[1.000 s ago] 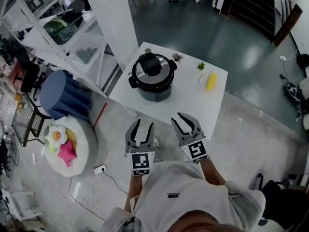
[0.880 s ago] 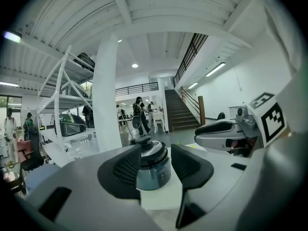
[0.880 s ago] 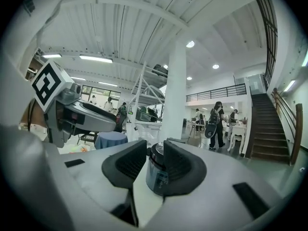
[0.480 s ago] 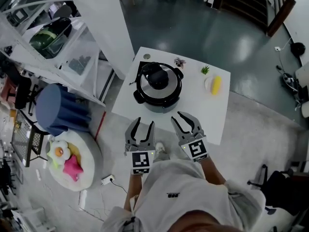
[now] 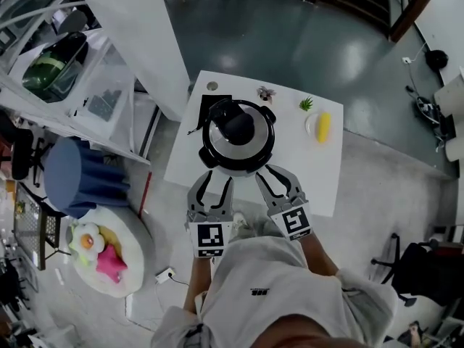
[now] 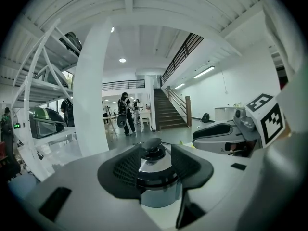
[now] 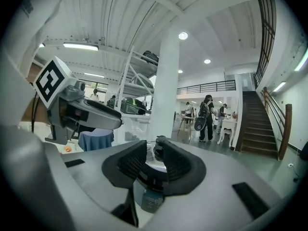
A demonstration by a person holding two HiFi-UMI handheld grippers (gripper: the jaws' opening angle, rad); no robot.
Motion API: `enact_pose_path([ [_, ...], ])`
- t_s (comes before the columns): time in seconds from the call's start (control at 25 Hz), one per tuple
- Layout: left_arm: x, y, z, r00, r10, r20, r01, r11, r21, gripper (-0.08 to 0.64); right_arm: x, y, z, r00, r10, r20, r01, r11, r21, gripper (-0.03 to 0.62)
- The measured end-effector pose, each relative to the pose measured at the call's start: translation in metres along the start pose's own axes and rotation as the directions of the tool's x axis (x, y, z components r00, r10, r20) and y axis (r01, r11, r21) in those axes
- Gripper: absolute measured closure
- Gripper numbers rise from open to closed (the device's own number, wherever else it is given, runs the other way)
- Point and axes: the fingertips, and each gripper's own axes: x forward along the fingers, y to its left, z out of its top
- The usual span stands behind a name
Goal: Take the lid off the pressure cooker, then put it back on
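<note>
Pressure cooker (image 5: 239, 167), lid (image 5: 255, 145) on, is seen on table (image 5: 312, 174) just ahead of left gripper (image 5: 217, 183) and right gripper (image 5: 270, 178), both empty with jaws apart; pot could be shoved if lid is grabbed off-centre.

There was one desk (image 5: 317, 171), one pressure cooker (image 5: 233, 170) with one lid (image 5: 251, 149), two tongs, the left tongs (image 5: 217, 180) and the right tongs (image 5: 267, 176), one yellow thing (image 5: 323, 126) and one little green plant (image 5: 306, 104).

Both forearms reach forward side by side from the torso. The left gripper (image 5: 217, 184) and right gripper (image 5: 275, 180) point ahead, tilted slightly downward, jaws apart, gripping nothing.
</note>
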Motion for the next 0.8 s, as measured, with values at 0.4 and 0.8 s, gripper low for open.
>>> enact_pose_path([
  [0.4,0.05,0.008,0.009,0.998,-0.055,-0.035,0.055,0.998,-0.009,0.345,0.025,-0.031,-0.01,1.0,0.011,-0.023,-0.01,0.999,0.031,0.485],
  [0.8,0.102,0.006,0.017,0.984,-0.118,-0.131,0.123,0.992,0.028,0.29,0.052,-0.062,-0.014,0.996,0.091,-0.014,-0.09,0.995,0.052,0.485],
])
